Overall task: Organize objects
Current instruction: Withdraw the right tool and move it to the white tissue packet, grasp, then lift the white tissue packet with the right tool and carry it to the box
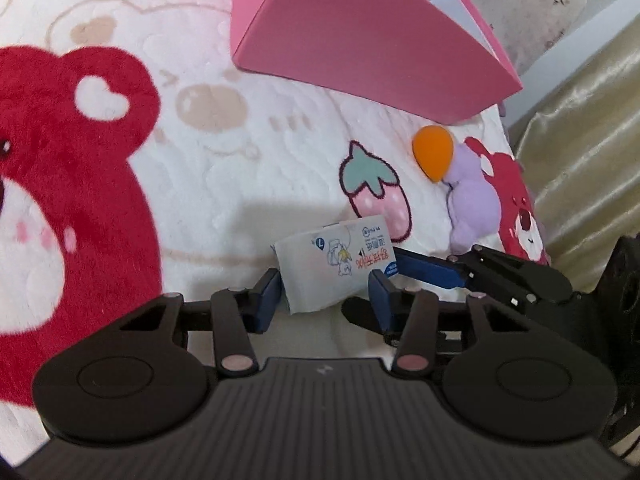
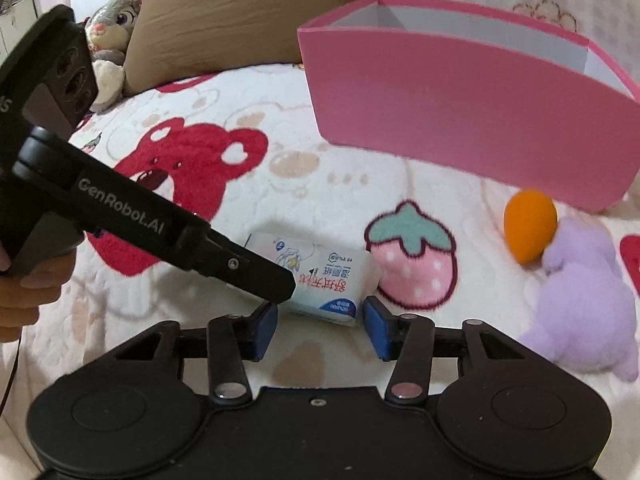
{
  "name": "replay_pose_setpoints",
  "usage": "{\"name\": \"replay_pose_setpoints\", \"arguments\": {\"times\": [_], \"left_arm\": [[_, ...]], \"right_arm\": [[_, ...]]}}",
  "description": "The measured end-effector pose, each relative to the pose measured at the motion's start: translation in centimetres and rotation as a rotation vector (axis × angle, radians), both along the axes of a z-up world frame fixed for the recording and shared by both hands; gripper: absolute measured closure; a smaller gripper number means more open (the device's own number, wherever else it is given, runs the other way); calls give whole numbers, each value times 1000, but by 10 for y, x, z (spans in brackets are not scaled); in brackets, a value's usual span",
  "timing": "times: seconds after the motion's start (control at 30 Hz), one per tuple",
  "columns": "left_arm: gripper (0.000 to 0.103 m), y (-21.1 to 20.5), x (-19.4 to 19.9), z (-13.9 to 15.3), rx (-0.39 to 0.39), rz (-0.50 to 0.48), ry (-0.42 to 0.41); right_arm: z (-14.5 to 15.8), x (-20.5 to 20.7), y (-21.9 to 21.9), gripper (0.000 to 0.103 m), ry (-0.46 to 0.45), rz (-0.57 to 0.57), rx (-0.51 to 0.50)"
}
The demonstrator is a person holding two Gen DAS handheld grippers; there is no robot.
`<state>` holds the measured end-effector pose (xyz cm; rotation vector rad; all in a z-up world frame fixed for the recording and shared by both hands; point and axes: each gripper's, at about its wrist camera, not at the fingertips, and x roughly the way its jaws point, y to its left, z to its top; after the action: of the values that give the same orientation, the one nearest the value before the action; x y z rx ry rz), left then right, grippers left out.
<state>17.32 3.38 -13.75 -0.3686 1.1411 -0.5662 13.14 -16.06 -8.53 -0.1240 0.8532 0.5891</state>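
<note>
A small white tissue pack (image 1: pixel 332 268) with blue and red print lies on the white bear-print blanket (image 1: pixel 240 160). My left gripper (image 1: pixel 324 300) has its blue pads against the pack's two sides, shut on it. In the right wrist view the same tissue pack (image 2: pixel 324 280) sits just ahead of my right gripper (image 2: pixel 320 330), whose pads stand apart with the pack's near corner between them and a gap showing. The left gripper's black finger (image 2: pixel 256 268) lies across the pack's left end. The right gripper's blue finger (image 1: pixel 432 272) reaches the pack's right edge.
An open pink box (image 2: pixel 460 120) stands behind the pack. An orange egg-shaped sponge (image 2: pixel 530 228) leans on a purple plush (image 2: pixel 580 300) at the right. A brown pillow (image 2: pixel 240 12) and a grey bunny plush (image 2: pixel 112 20) lie far left. A hand (image 2: pixel 20 300) holds the left gripper.
</note>
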Motion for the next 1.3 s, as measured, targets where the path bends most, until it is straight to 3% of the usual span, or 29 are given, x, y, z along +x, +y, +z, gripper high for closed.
{"name": "replay_pose_setpoints", "arguments": {"times": [0.03,0.07,0.23,0.57,0.73,0.9,1.3], "left_arm": [[69,-1,0,0,16,9,-3],[71,0,0,-1,27,22,-3],[71,10,4,-9,-37,112,29],[72,-6,-2,-3,15,95,-18],[72,-6,-2,-4,6,106,-10],[72,-3,-4,-3,7,95,-22],[71,-12,-22,22,-15,32,-77]], "right_arm": [[-1,0,1,42,1,0,6],[-1,1,1,36,4,0,14],[-10,8,8,25,19,-13,23],[-19,-1,23,8,-36,-7,-15],[-21,1,21,9,-51,-8,-15],[-17,-1,18,20,-58,-9,-31],[12,-21,6,21,-75,-43,-47]]}}
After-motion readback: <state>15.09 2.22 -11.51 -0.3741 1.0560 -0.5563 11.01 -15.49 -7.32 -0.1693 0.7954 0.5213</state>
